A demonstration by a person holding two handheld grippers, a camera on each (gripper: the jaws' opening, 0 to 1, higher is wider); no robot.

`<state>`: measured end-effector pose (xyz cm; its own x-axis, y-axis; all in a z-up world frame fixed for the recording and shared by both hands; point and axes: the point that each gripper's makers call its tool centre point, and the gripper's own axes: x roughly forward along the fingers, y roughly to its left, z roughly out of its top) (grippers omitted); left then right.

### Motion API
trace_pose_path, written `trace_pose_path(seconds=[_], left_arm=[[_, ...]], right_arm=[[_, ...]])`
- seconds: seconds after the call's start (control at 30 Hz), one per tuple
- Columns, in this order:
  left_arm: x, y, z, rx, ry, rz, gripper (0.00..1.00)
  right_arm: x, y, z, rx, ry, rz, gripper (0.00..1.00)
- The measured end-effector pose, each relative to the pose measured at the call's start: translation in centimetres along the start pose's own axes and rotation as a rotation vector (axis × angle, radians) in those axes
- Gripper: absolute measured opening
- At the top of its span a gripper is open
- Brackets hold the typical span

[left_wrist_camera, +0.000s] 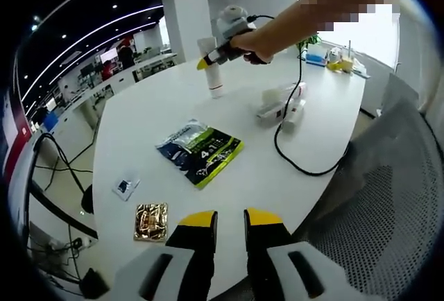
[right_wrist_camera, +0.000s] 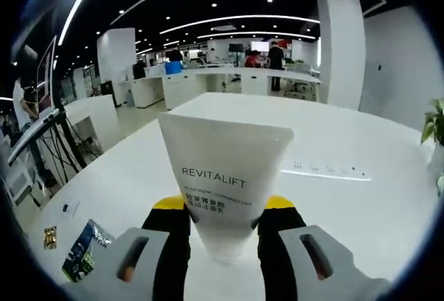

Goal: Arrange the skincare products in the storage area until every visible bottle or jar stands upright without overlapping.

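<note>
Right gripper (right_wrist_camera: 223,221): its yellow-tipped jaws are closed against the sides of a white tube (right_wrist_camera: 225,176); seen from the left gripper view, it (left_wrist_camera: 205,62) is held by a person's hand (left_wrist_camera: 251,44) over the far part of the white table (left_wrist_camera: 139,121).
White tube: it is printed REVITALIFT and is gripped near its narrow lower end, with the wide crimped end up; in the left gripper view it (left_wrist_camera: 214,69) is seen standing upright, its cap end at the table surface.
Left gripper (left_wrist_camera: 229,220): the jaws are parted by a narrow gap and nothing is held between them; it is kept above the near edge of the table.
Other products: a cluster of white skincare items (left_wrist_camera: 283,103) is seen lying flat, right of the tube, with a black cable (left_wrist_camera: 305,162) run beside them.
Table items: a dark and green sachet (left_wrist_camera: 200,150) is laid near the middle; a small packet (left_wrist_camera: 125,186) and a gold foil packet (left_wrist_camera: 151,220) are placed nearer the left gripper.
Chair: a grey mesh chair (left_wrist_camera: 374,204) is seen at the right.
</note>
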<state>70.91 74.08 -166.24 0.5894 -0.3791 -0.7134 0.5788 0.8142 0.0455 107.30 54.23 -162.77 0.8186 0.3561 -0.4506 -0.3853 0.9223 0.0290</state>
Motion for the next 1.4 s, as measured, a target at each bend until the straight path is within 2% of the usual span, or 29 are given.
trace_pose_path(seconds=[0.47,0.7,0.97,1.2,1.4], left_arm=[[0.0,0.0,0.0,0.004,0.002,0.001,0.16],[0.0,0.0,-0.1,0.008,0.004,0.000,0.16],[0.1,0.0,-0.2,0.010,0.010,0.003,0.16],[0.1,0.0,-0.3,0.010,0.013,0.002,0.16],[0.1,0.1,-0.3,0.009,0.014,0.002,0.16]], right_arm=[[-0.4,0.4,-0.2,-0.037,-0.021,0.004,0.35],[-0.7,0.8,-0.3,-0.047,-0.006,0.036,0.36],[-0.4,0.8,0.0,-0.016,0.015,0.034,0.36],[0.3,0.4,0.1,-0.013,0.037,0.041,0.43],[-0.4,-0.2,0.0,0.005,0.027,0.038,0.48]])
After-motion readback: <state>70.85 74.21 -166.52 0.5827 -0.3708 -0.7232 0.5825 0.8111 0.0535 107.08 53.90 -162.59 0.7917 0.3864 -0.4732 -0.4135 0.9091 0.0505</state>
